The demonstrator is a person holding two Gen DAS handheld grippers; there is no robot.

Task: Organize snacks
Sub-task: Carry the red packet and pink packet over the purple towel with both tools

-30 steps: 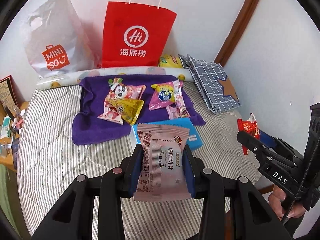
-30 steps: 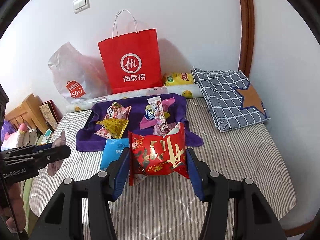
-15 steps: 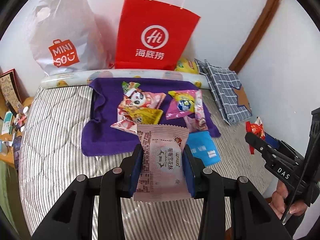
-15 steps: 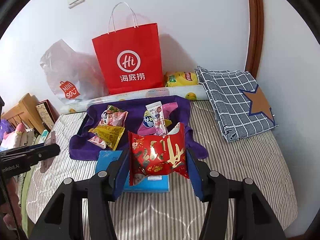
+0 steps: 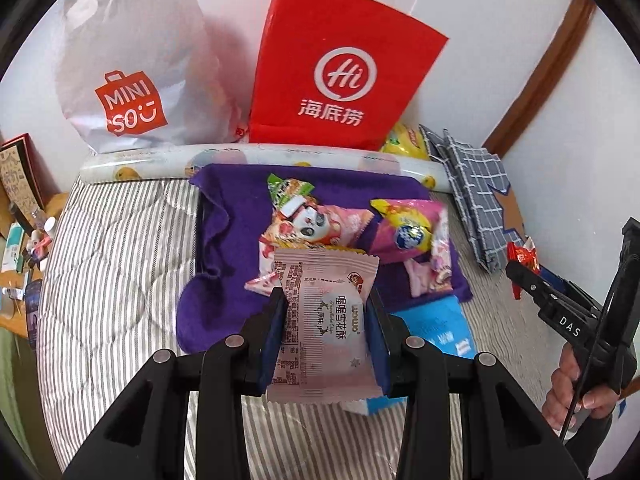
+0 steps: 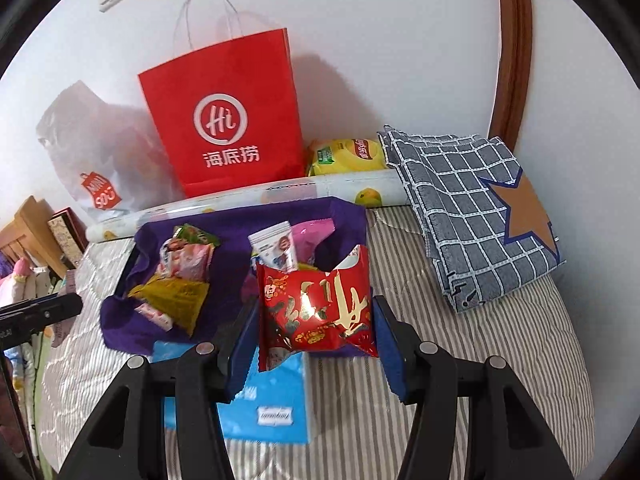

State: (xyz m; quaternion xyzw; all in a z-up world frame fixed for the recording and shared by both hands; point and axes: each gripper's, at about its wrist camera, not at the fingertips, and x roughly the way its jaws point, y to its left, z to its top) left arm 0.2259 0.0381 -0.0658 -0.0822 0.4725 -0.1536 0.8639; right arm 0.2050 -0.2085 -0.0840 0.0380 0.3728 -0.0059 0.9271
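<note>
Two claws loaded: left claw (image 5: 326, 340) clamped on pink snack packet (image 5: 326, 320) at lower centre, right claw (image 6: 316, 340) gripping red snack packet (image 6: 318, 312). Carrying step; next, lower both onto purple cloth (image 6: 240, 280) mid-frame, among sorted snacks, before releasing.

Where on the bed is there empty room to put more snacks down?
Bare striped bedding lies left of the purple cloth, and more between the cloth and the checked blanket. The cloth itself is crowded with snack packets; the blue packet fills its near edge.
</note>
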